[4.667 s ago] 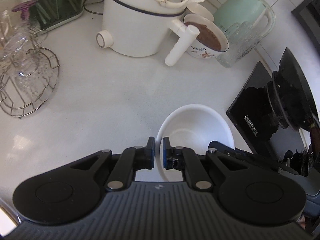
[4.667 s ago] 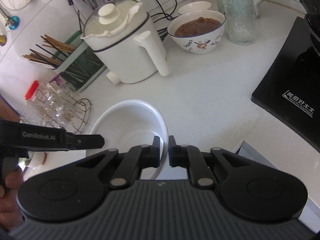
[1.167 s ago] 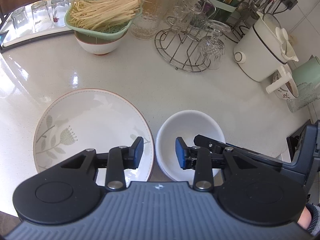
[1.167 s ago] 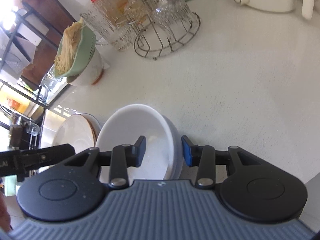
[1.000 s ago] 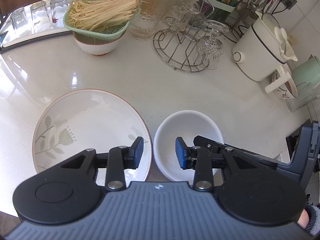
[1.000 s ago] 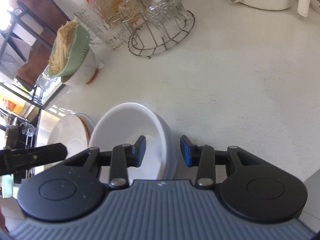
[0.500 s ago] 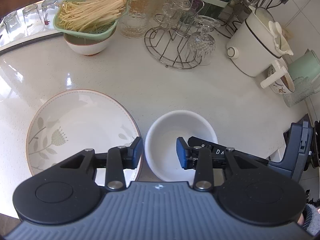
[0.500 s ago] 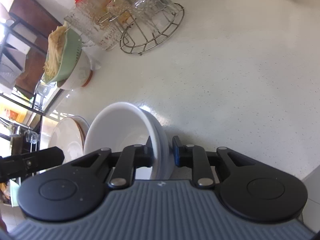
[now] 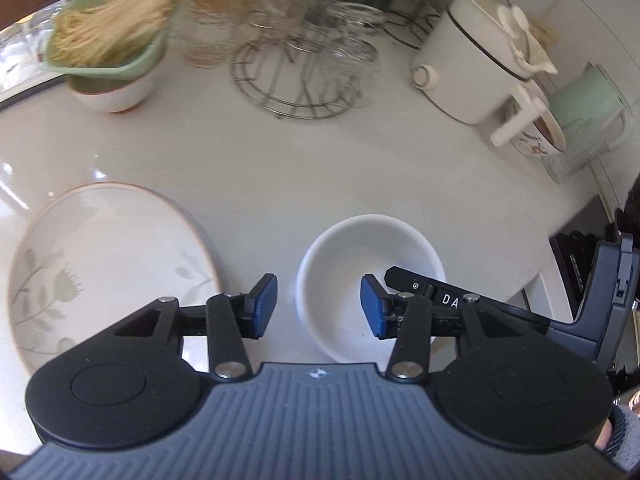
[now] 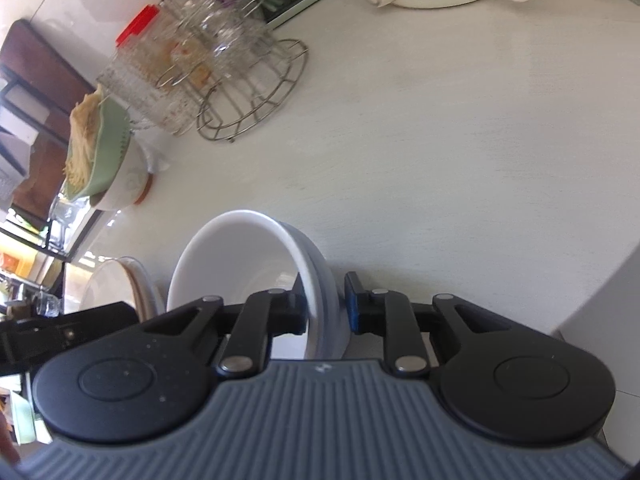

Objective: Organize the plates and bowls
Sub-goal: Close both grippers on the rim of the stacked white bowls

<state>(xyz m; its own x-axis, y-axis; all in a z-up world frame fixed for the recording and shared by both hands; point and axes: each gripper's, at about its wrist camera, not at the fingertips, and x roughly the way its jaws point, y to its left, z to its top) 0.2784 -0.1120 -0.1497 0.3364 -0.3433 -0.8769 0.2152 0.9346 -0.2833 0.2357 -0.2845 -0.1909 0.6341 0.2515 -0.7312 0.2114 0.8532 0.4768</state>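
Note:
A plain white bowl [image 9: 360, 252] sits near the counter's front edge, and it also shows in the right wrist view [image 10: 240, 256]. My right gripper [image 10: 326, 312] is shut on the bowl's near rim, one finger inside and one outside; its finger shows inside the bowl in the left wrist view [image 9: 416, 286]. My left gripper [image 9: 318, 310] is open and empty, hovering above the bowl's left rim. A flat cream plate with a leaf pattern [image 9: 100, 264] lies left of the bowl; its edge shows in the right wrist view [image 10: 120, 280].
At the back stand a green colander of noodles on a bowl [image 9: 108, 52], a wire rack of glasses [image 9: 308, 76], a white kettle pot [image 9: 476, 64], a patterned bowl of food [image 9: 536, 140] and a mint jug [image 9: 588, 108]. A black stove [image 9: 576, 264] is at the right.
My right gripper has closed on the bowl's rim. The gap between plate and bowl has widened. My left gripper stays open and has shifted slightly.

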